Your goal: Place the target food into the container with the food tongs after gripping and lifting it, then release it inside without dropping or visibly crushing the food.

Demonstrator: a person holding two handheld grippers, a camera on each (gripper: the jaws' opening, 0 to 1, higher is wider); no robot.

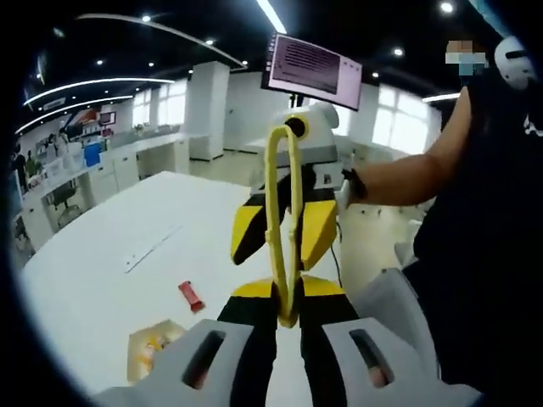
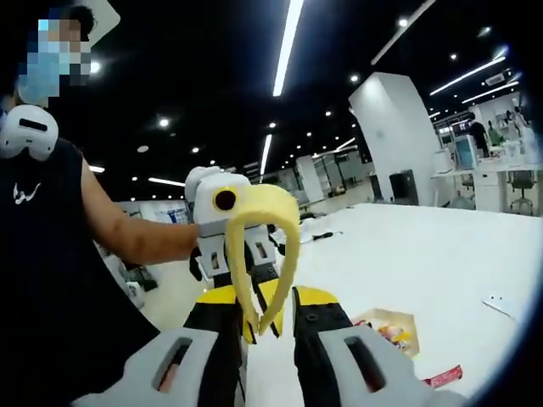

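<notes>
Yellow food tongs (image 1: 282, 222) stand upright between my left gripper's (image 1: 288, 307) jaws, which are shut on their lower ends. The same tongs (image 2: 265, 254) rise between my right gripper's (image 2: 265, 315) jaws, which close on both arms near the tips. Each gripper faces the other just behind the tongs: the right gripper (image 1: 284, 233) in the left gripper view, the left gripper (image 2: 233, 259) in the right gripper view. Below on the white table lie a small red food packet (image 1: 191, 295) (image 2: 441, 376) and a tan open container (image 1: 155, 348) (image 2: 389, 329) holding colourful items.
The white table (image 1: 110, 280) (image 2: 424, 254) stretches away, with a flat white strip (image 1: 148, 248) and a black cable (image 2: 324, 236) on it. A person in a dark top (image 1: 484, 237) (image 2: 42, 280) stands close beside the grippers. A monitor (image 1: 314, 66) hangs behind.
</notes>
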